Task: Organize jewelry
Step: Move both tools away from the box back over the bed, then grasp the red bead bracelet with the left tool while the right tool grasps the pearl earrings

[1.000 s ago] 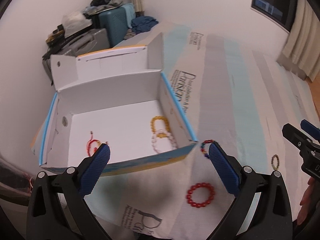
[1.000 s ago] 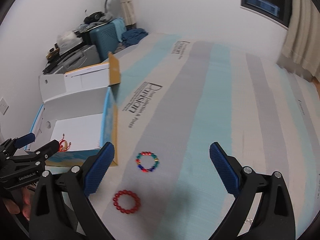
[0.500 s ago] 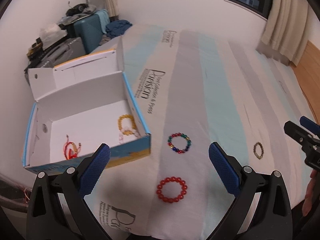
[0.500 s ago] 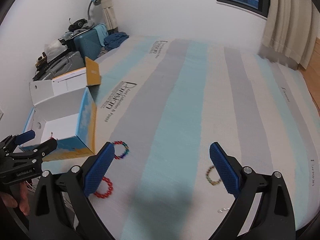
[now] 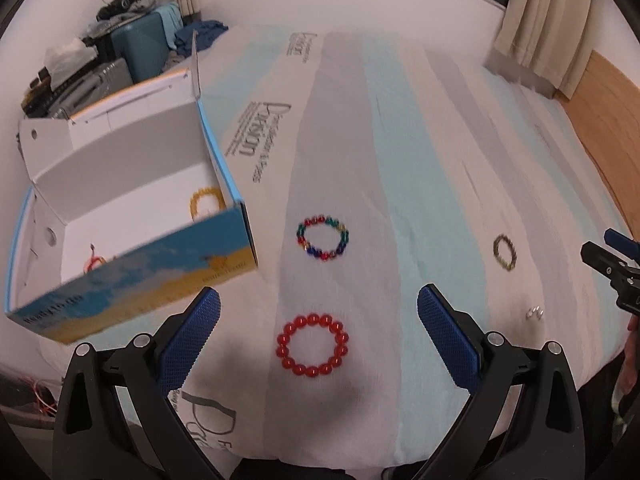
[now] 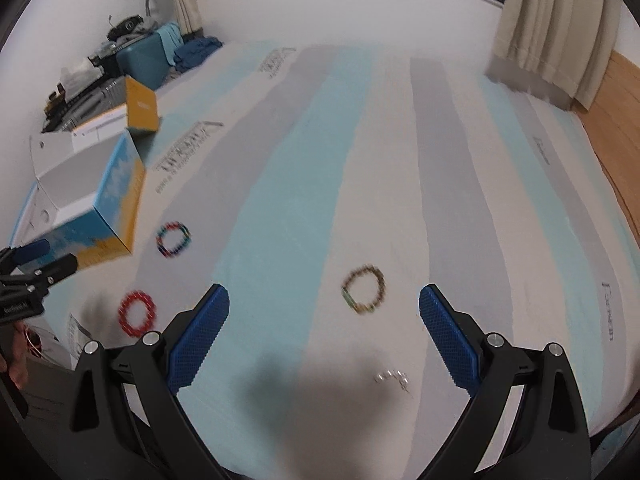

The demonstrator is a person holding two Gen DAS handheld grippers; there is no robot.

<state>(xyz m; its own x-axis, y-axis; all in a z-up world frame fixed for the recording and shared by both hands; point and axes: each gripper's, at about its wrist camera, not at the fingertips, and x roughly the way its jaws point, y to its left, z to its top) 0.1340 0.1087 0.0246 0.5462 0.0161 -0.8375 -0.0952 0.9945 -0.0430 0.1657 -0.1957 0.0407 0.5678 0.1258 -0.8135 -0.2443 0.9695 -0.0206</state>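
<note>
Left wrist view: left claw (image 5: 318,306) spread wide and empty above the striped bedsheet (image 5: 420,152), red bead bracelet (image 5: 313,345) lying between its blue fingers, multicoloured bead bracelet (image 5: 323,237) just beyond, open white-and-blue cardboard box (image 5: 132,264) at left with a yellow bead bracelet (image 5: 206,204) and a red string bracelet (image 5: 94,262) inside, dark olive bead bracelet (image 5: 505,252) and small silver piece (image 5: 534,313) well to the right. Right wrist view: right claw (image 6: 323,304) likewise wide apart, holding nothing, olive bracelet (image 6: 364,289) between its fingers on the sheet, silver piece (image 6: 393,378) nearer, multicoloured (image 6: 173,239) and red (image 6: 137,313) bracelets off to the left beside the box (image 6: 100,204).
</note>
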